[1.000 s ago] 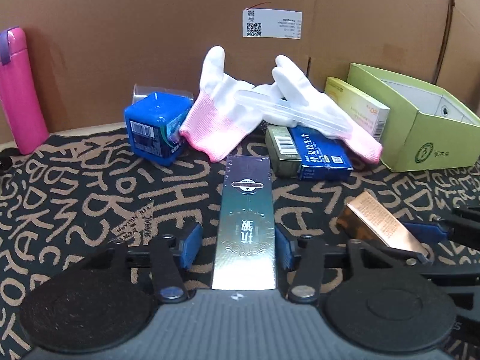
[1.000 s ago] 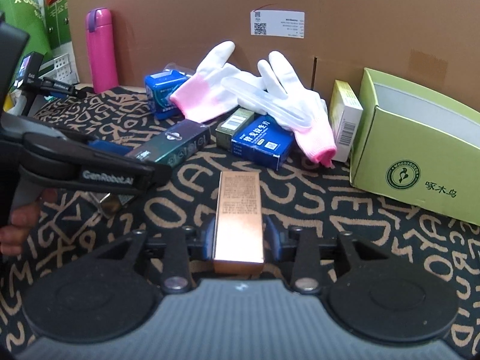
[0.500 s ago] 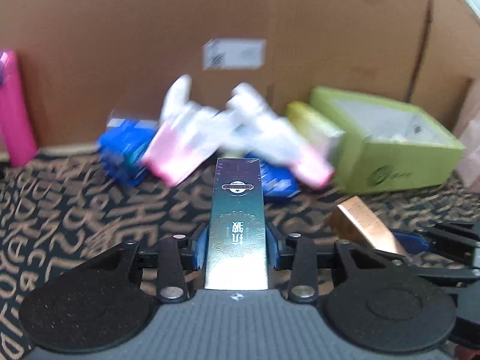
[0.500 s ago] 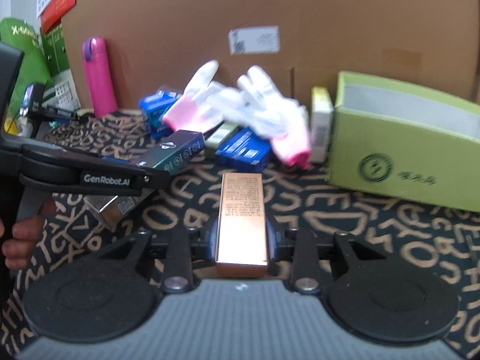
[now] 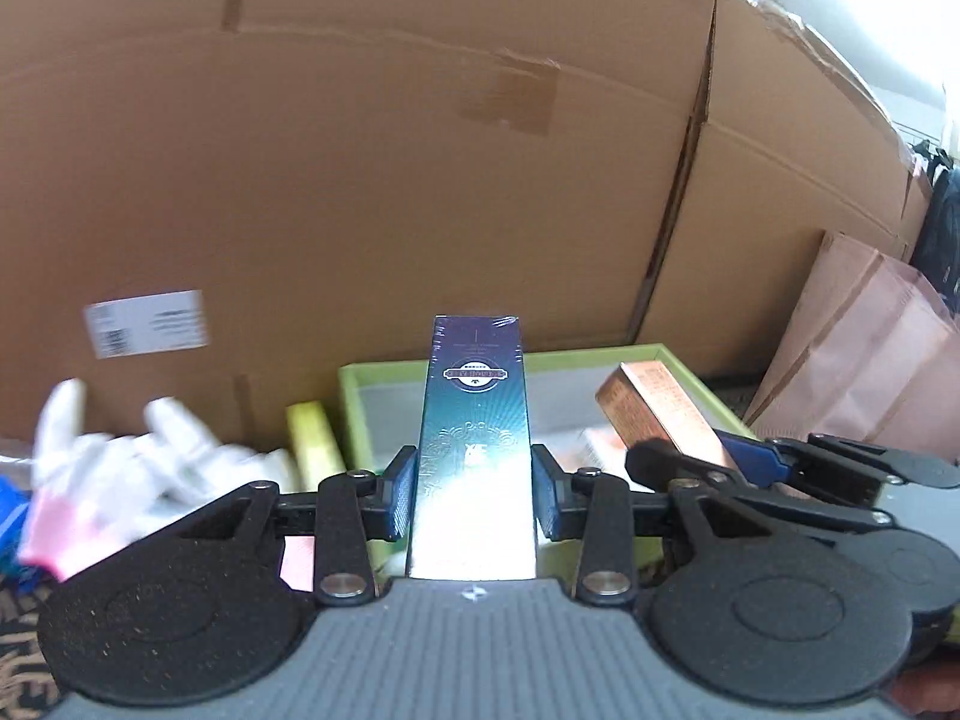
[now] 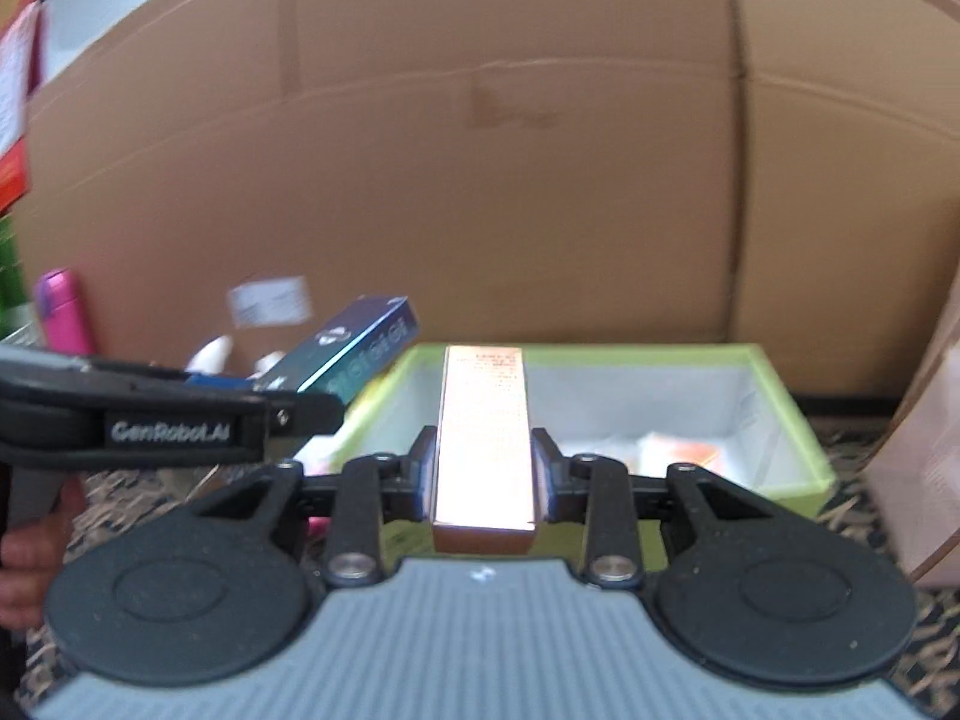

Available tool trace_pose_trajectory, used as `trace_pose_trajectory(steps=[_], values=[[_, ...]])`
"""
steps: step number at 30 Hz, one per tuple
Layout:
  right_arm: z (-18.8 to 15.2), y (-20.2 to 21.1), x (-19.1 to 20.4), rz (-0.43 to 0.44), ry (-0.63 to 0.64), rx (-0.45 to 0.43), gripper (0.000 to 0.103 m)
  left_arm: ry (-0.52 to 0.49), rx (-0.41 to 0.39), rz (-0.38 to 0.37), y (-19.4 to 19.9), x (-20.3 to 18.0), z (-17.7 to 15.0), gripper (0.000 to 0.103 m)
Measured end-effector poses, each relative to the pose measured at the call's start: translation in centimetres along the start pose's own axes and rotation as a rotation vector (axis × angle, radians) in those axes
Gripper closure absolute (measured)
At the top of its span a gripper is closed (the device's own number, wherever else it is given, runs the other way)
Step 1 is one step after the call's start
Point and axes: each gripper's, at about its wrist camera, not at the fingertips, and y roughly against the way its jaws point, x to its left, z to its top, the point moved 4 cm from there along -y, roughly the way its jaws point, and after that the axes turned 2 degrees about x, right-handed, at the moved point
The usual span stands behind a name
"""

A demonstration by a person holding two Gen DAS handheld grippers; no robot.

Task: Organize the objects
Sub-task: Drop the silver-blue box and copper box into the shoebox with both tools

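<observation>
Both my hands have risen off the table since a second ago; the green box (image 6: 798, 420), then at 2 o'clock, now lies dead ahead. My left gripper (image 5: 474, 495) has its jaws clamped on the teal box (image 5: 474, 420), long axis pointing to 12 o'clock over the rim. My right gripper (image 6: 483, 477) clamps the copper box (image 6: 483, 438) likewise, pointing into the green box.

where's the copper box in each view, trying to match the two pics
Left wrist: copper box at right of centre, clamped in the right gripper.
Right wrist: copper box dead centre, between the pads.
Shared landmark: green box behind it.
</observation>
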Motion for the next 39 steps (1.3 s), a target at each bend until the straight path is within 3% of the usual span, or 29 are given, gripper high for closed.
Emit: trace_pose_trajectory(steps=[5, 10, 13, 15, 16, 17, 19, 27, 33, 39], values=[[1.7, -4.7, -3.7, -0.059, -0.016, 0.027, 0.072, 0.011, 0.029, 0.038, -5.2, -1.0, 1.3, 0.062], [-0.3, -8.7, -5.4, -0.061, 0.000, 0.110, 0.072, 0.012, 0.079, 0.077, -8.9, -0.2, 1.0, 0.062], [-1.5, -10.4, -5.4, -0.064, 0.038, 0.157, 0.072, 0.005, 0.064, 0.072, -9.3, 0.2, 0.6, 0.062], [-2.0, -11.1, -5.4, -0.050, 0.049, 0.173, 0.072, -0.002, 0.033, 0.058, -9.2, 0.3, 0.5, 0.046], [-2.2, -11.1, -5.3, -0.050, 0.059, 0.168, 0.067, -0.002, 0.008, 0.056, -8.9, 0.5, 0.6, 0.029], [-2.3, -11.1, -5.2, -0.055, 0.075, 0.163, 0.062, -0.002, -0.023, 0.065, -8.4, 0.5, 0.7, 0.021], [-2.3, -10.7, -5.0, -0.060, 0.102, 0.136, 0.036, -0.024, -0.069, 0.085, -7.7, 0.5, 1.1, 0.019], [-1.5, -5.7, -3.4, -0.071, 0.140, 0.004, 0.000, -0.010, -0.118, 0.080, -3.0, 1.3, 1.1, 0.018], [-1.0, -1.6, -0.8, -0.060, 0.132, -0.058, 0.000, -0.004, -0.124, 0.106, 3.0, 2.9, -0.5, 0.017], [-2.9, 1.4, 3.6, -0.017, 0.129, -0.075, 0.000, 0.035, -0.110, 0.167, 7.3, 6.5, -4.3, 0.017]])
